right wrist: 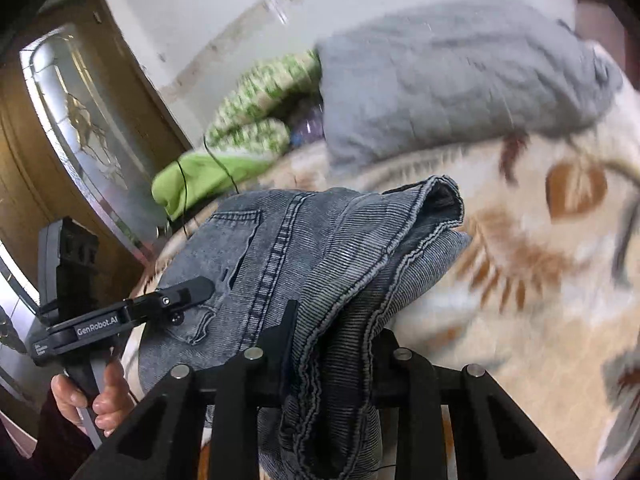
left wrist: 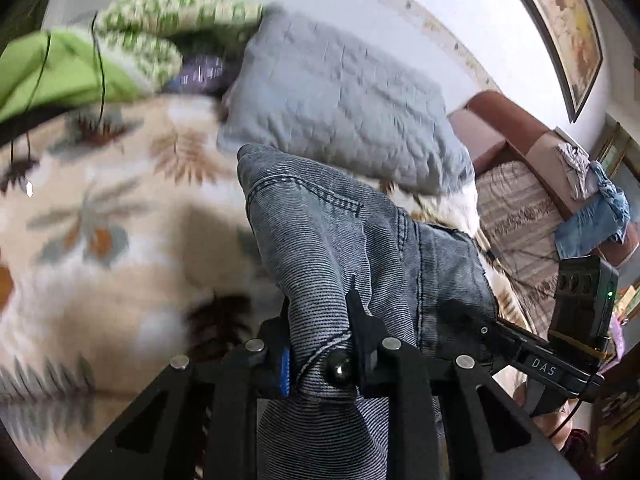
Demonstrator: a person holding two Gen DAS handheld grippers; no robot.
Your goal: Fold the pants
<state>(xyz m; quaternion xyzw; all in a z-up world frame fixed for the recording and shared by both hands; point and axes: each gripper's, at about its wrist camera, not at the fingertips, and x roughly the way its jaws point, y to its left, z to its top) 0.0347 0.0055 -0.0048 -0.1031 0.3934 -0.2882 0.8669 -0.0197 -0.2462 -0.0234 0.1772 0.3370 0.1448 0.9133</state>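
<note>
Showing grey washed denim, ribbed in texture, with light contrast stitching: jeans point(left wrist: 344, 240) bunching into thick folds, a metal button visible at the waistband in the left wrist view, a back pocket and double seam showing in the right wrist view point(right wrist: 304, 264). Hanging raised over the bed rather than lying flat, draping between the two tools.

Clamping together on the waistband fabric beside the button: left gripper point(left wrist: 320, 320), jaws squeezing a thick roll of denim, cloth spilling forward and down past the fingers. Pinching a bundled hem edge of the same jeans: right gripper point(right wrist: 332, 332), jaws closing on layered cloth that runs straight through them. Appearing at the left edge of the right wrist view: the other tool, held by a bare hand point(right wrist: 96, 396), its tip touching the denim near the pocket.

Spreading beneath: a cream bedspread point(left wrist: 120, 216) printed with brown and grey leaves. Resting behind the jeans: a grey quilted pillow point(left wrist: 340, 96), with green patterned bedding point(left wrist: 160, 28) beside it. Hanging on the white wall: a framed picture point(left wrist: 568, 28). Standing at the side: a wooden door with a glass panel point(right wrist: 76, 120).
</note>
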